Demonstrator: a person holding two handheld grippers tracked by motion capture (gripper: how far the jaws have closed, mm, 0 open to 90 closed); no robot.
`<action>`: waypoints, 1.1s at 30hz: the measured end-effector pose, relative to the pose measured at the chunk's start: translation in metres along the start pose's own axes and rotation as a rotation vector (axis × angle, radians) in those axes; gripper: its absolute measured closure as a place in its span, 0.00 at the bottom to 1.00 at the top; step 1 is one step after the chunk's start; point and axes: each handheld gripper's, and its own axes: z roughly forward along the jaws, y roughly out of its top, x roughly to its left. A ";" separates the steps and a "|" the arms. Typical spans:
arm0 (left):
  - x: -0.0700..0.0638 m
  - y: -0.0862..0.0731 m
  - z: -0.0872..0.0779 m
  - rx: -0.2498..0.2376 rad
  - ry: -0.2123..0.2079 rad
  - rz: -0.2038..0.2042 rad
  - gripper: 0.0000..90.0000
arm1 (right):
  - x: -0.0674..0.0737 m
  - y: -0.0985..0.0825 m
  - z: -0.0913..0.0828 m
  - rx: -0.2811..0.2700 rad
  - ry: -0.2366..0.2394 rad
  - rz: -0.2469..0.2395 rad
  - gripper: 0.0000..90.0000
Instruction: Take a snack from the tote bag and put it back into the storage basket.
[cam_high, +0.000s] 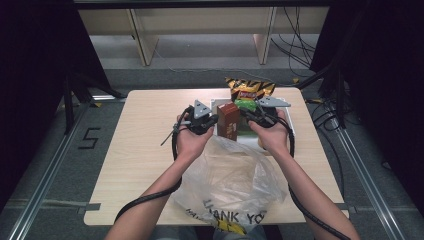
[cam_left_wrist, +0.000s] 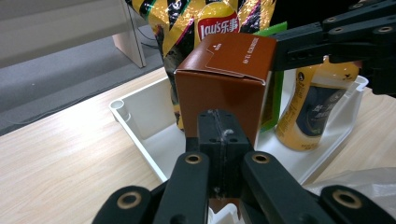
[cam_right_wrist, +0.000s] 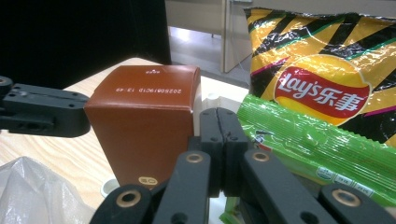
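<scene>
A brown carton (cam_high: 229, 121) stands upright in the white tray (cam_high: 216, 101), with a gripper on either side. My left gripper (cam_high: 216, 120) is shut, its tip against the carton's left face. My right gripper (cam_high: 245, 115) is shut too and meets the carton's right side. In the left gripper view the shut jaws (cam_left_wrist: 219, 128) point at the carton (cam_left_wrist: 219, 88), and the right gripper (cam_left_wrist: 327, 42) touches its upper right edge. From the right gripper view, the shut jaws (cam_right_wrist: 219, 128) sit beside the carton (cam_right_wrist: 144, 126), and the left gripper (cam_right_wrist: 42, 114) touches its far edge.
The tray (cam_left_wrist: 140, 123) also holds a yellow Lay's chip bag (cam_right_wrist: 322, 70), a green packet (cam_right_wrist: 317, 149) and a yellow bottle (cam_left_wrist: 310, 105). A clear plastic bag (cam_high: 230, 185) lies on the table's near edge between the forearms. Bare wood lies left of the tray.
</scene>
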 end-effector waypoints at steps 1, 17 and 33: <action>0.000 0.000 0.001 0.002 0.001 -0.002 1.00 | -0.001 0.000 0.000 -0.003 -0.003 -0.009 1.00; 0.004 0.004 0.014 0.035 0.019 -0.005 1.00 | 0.000 -0.002 0.001 0.012 0.008 -0.040 1.00; 0.005 0.010 0.017 0.046 0.037 0.001 1.00 | 0.007 0.000 -0.002 0.013 0.010 -0.071 1.00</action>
